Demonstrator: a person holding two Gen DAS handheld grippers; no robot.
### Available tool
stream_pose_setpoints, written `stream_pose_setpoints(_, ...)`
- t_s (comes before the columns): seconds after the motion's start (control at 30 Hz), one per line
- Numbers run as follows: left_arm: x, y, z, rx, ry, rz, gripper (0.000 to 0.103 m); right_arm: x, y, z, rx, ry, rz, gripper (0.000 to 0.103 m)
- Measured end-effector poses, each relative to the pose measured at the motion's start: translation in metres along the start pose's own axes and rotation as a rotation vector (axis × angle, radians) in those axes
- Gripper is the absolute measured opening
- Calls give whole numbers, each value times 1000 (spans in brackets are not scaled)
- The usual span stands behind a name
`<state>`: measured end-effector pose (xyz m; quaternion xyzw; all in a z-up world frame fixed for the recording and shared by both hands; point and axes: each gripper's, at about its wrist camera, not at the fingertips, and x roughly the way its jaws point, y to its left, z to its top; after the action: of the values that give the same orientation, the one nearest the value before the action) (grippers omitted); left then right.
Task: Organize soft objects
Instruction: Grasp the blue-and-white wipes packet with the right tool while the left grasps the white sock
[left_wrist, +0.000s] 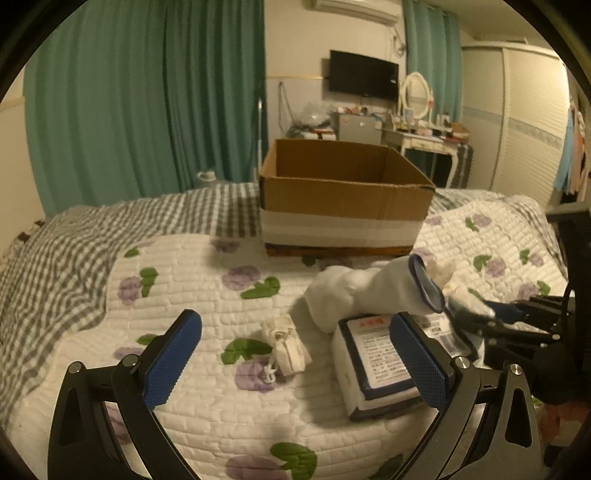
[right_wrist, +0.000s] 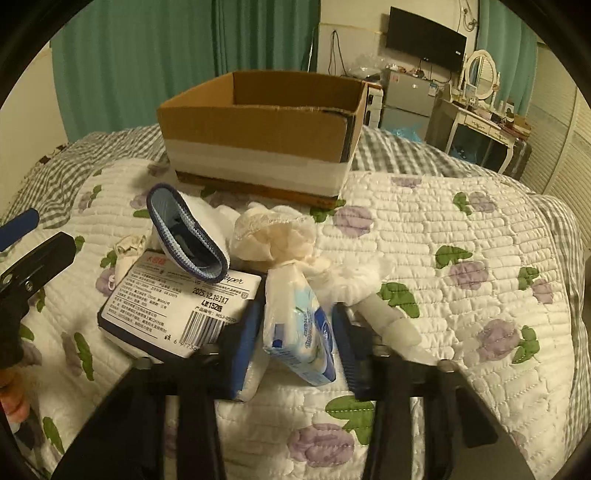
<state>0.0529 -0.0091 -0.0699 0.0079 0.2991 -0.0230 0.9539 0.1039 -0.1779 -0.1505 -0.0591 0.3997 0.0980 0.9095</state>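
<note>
Two packs (right_wrist: 177, 306), sock (right_wrist: 188, 236) before cardboard box (right_wrist: 258, 129).

Lying open toward the left edge of the quilt (left_wrist: 192, 266): a broad bare stretch, nothing standing on it. Sitting at the far edge, an open-topped cardboard box (left_wrist: 343, 195), its near wall rising as a barrier to any low approach; passing over the rim from above looking unobstructed. Crowding the middle of the quilt, just before the box: a white sock with a blue cuff (right_wrist: 184, 232), a tissue pack (right_wrist: 170, 306), a crumpled cream cloth (right_wrist: 277, 232) and a small drawstring pouch (left_wrist: 286, 345), all touching or nearly so. Lying open again toward the right edge (right_wrist: 461, 240), bare quilt reaching well past the pile.
</note>
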Motion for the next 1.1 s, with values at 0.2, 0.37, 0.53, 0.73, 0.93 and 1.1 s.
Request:
stream_pose_setpoints(0.2,4,-14,4,42,6,-28,103,-26,-9,9,31,-78,4,18)
stream_pose_setpoints(0.37,14,-38,19,71,13,-79,96,-48,-24,29,33,-156,-45,18)
stream_pose_setpoints(0.53,37,-60,28,123,44,-99,70,-46,-37,35,56,-161,-33,18)
stream_pose_setpoints(0.73,73,-57,30,86,126,-182,33,-38,-42,31,58,-143,-22,18)
stream_pose_setpoints(0.93,62,-67,29,132,116,-252,6,-42,-41,27,58,-153,-18,18)
stream_pose_setpoints(1.1,34,-64,35,137,77,-253,5,-61,-36,27,52,-189,-15,18)
